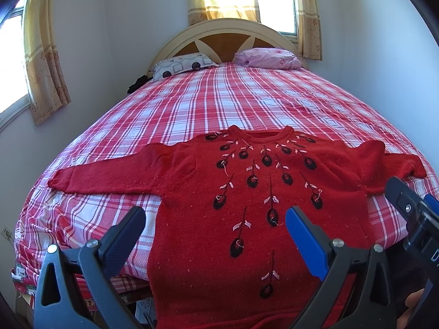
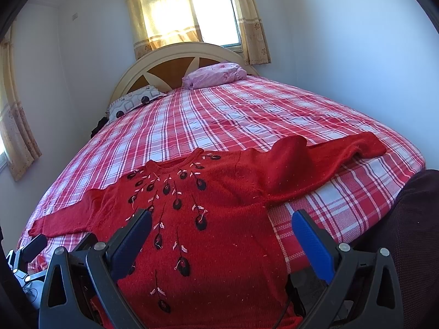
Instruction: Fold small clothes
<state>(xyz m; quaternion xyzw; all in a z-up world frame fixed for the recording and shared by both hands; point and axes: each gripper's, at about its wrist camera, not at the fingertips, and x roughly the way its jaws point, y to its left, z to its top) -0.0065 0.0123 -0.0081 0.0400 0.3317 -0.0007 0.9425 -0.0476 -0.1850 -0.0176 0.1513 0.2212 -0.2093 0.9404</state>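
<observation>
One red sweater point(image 1: 247, 192) flat on one bed point(image 1: 192, 104), two pillows point(image 1: 181, 64), two gaping claws point(image 1: 215, 222).

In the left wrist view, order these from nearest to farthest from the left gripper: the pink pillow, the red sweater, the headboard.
1. red sweater, lying flat just ahead of the open left gripper
2. pink pillow, far end of the bed, right
3. headboard, behind the pillow, against the wall

The left gripper point(image 1: 215, 219) and right gripper point(image 2: 222, 222) are both hovering with jaws spread wide, pointing toward 12 o'clock, gripping nothing.
</observation>
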